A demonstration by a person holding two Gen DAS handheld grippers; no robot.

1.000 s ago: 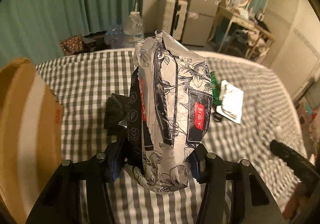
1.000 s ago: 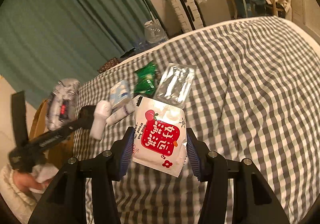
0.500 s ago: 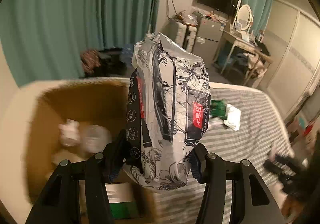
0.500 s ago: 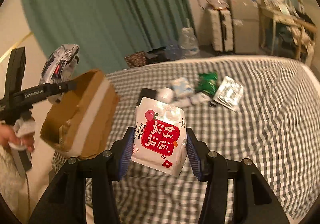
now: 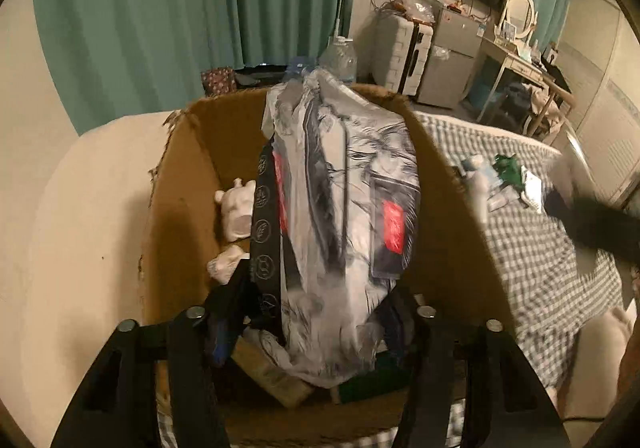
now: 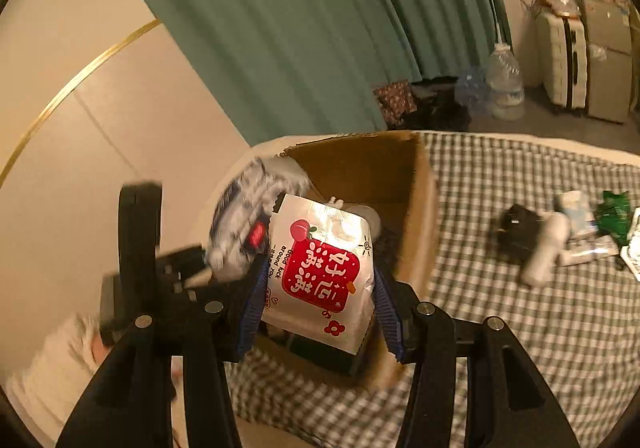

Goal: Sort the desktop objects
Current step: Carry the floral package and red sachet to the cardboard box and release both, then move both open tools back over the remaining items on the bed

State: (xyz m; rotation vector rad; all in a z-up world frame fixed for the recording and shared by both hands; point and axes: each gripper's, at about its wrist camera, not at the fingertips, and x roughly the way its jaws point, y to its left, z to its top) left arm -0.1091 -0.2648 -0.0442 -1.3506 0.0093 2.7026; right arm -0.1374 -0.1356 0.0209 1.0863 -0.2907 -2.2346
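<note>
The left hand-held gripper (image 5: 316, 328), jaws just widening, is hanging its tissue pack (image 5: 340, 216) upright over the box (image 5: 192, 176) (centre frame); the right hand-held gripper (image 6: 316, 312) is gripping a snack pouch (image 6: 320, 272).

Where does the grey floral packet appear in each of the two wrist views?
Left wrist: the grey floral packet fills the centre, between the left gripper's fingers, whose jaws have just been opening, over the cardboard box.
Right wrist: blurred, left of centre, at the box's left edge.
Shared landmark: the cardboard box.

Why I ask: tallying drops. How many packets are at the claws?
2: the floral packet between the jaws of the left claw, which have just been opening; the red-label packet gripped in the right claw.
</note>
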